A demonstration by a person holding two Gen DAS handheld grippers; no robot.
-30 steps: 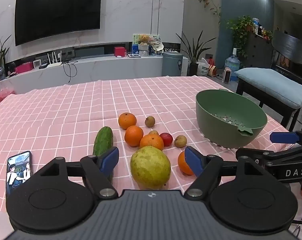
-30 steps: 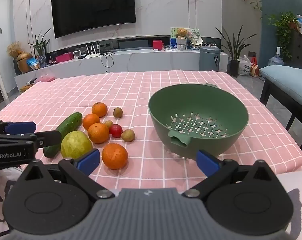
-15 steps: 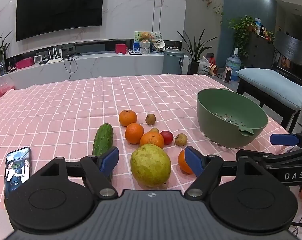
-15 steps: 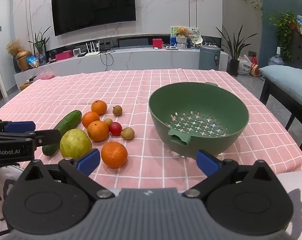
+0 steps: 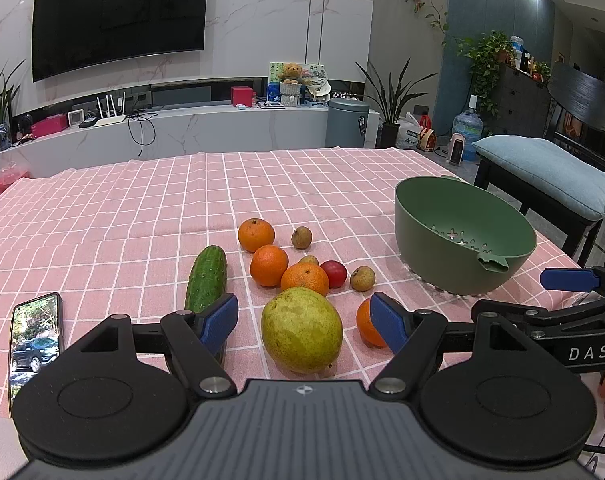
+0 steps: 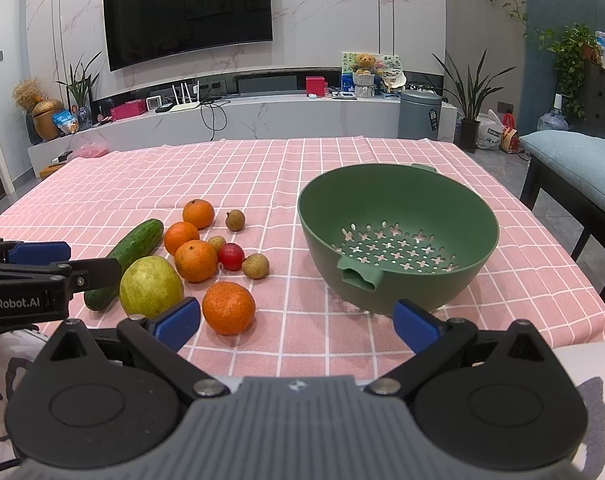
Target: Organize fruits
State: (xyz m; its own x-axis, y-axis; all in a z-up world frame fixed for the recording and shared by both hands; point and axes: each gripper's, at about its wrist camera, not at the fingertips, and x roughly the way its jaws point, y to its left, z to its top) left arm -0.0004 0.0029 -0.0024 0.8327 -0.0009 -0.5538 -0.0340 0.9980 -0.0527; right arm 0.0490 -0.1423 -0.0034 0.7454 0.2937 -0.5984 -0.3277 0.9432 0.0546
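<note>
Fruit lies in a cluster on the pink checked tablecloth [image 5: 142,216]: a large yellow-green pear [image 5: 301,329], several oranges [image 5: 268,265], a cucumber [image 5: 206,277], a small red fruit [image 5: 334,273] and small brown fruits [image 5: 362,278]. An empty green colander bowl [image 6: 398,236] stands to their right. My left gripper [image 5: 304,320] is open, its blue pads either side of the pear, not touching it. My right gripper [image 6: 296,322] is open near the front edge, between the nearest orange [image 6: 228,307] and the bowl. The left gripper's side [image 6: 38,268] shows in the right wrist view.
A phone [image 5: 34,340] with a lit screen lies on the cloth at the front left. A padded bench [image 5: 550,176] stands beyond the table's right edge. A TV wall, low counter and plants are far behind. The cloth's far half carries nothing.
Both grippers have edged slightly forward over the table; the fruit and bowl sit a little nearer in view. Neither jaw opening has changed.
</note>
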